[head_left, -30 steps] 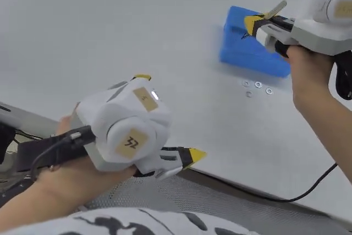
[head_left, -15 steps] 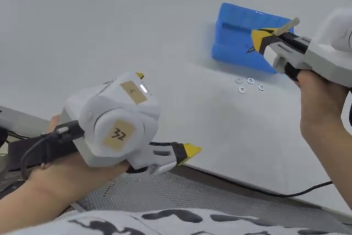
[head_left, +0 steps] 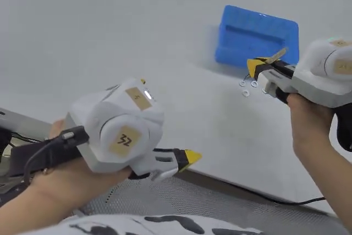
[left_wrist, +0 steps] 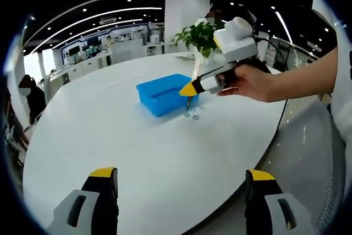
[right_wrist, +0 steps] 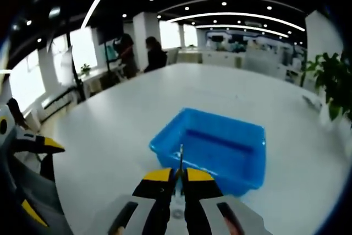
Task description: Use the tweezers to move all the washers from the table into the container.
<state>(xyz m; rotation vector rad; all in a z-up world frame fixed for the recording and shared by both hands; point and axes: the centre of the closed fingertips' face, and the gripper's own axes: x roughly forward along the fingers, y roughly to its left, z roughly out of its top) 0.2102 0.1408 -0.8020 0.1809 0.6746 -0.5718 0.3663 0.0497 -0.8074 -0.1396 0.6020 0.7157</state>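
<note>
Two hand-held claws over a white tabletop (head_left: 110,26). R claw (right_wrist: 179,176): jaws narrow, clamped on thin tweezers (right_wrist: 180,159), which run out fwd between the yellow tips; in head view a tan strip of the tool sticks up and back past the jaws. L gripper view shows the tweezers' dark tip angled down toward the washers (head_left: 254,83), close above them; contact cannot be judged. Washers: small metal rings, loose cluster, flat on the tabletop, just beside the near wall of the container (head_left: 257,34) and outside it. Container: blue, rectangular, open-topped, resting on the tabletop; in R gripper view it sits directly ahead of the jaws. L claw (left_wrist: 180,175): jaws spread wide, nothing between them, held low over the near edge of the tabletop, well apart from washers and container, pointing toward both. L hand (head_left: 71,177) wraps the white body w/ a tag reading "32"; R hand (head_left: 308,119) grips the other body from below. Black cable (head_left: 275,196) trails along the tabletop edge, above a grey perforated surface (head_left: 192,196). Bkgd: potted plant (left_wrist: 201,34) at the far side of the tabletop; open-plan room w/ ceiling light strips.
</note>
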